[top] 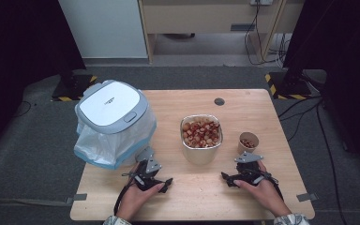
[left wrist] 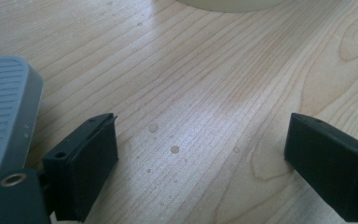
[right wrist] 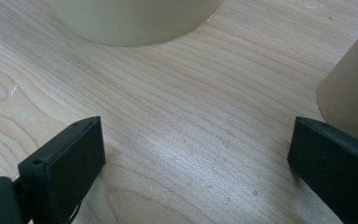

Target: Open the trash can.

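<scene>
Your left gripper (top: 165, 183) rests low on the wooden table (top: 258, 101), left of centre in the high view, jaws spread with only bare wood between them. Your right gripper (top: 228, 179) sits lower right, jaws likewise apart and empty. The metal tub of nuts (top: 201, 136) stands mid-frame between and above them; the small paper cup (top: 248, 142) stands just above the right gripper.

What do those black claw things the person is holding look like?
Each claw, left and right, is black with two chunky, flat block-shaped jaws. A grey three-cornered plate sits on top of each, and a dark cable trails from the left one. The person's sleeves look patterned in light and dark.
</scene>
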Motion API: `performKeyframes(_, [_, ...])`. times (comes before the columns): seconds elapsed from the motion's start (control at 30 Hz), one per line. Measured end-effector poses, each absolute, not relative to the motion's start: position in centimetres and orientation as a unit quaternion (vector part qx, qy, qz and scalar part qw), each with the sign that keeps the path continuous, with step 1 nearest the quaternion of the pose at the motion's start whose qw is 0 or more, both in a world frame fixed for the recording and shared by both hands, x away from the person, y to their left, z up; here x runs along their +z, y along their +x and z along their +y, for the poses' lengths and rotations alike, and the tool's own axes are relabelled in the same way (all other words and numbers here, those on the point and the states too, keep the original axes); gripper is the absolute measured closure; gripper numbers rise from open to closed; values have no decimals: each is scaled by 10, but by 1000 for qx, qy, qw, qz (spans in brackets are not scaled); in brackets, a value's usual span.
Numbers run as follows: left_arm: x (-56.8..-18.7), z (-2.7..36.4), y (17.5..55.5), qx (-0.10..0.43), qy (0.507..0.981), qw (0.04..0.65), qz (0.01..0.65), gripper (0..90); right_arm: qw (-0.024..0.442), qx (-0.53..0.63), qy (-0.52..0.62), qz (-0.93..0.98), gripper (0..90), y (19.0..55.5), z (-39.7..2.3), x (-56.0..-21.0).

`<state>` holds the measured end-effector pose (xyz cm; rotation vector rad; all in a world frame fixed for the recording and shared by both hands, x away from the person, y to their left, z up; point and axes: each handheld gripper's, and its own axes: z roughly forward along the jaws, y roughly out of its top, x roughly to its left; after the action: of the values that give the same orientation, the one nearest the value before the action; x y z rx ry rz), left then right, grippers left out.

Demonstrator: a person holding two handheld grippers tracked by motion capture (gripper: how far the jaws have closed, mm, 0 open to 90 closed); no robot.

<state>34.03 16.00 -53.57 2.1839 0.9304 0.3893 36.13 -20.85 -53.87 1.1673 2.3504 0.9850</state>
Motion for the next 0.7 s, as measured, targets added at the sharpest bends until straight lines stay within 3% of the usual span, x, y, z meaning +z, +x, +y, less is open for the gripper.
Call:
performKeyframes(0.37, [-525,157,335,161,842,376,352,181,168,348,407,828,44,360,-209,-539])
performKeyframes(0.7, [-509,168,333,178,821,397,369,315,165,347,405,830,43,358,-210,-539])
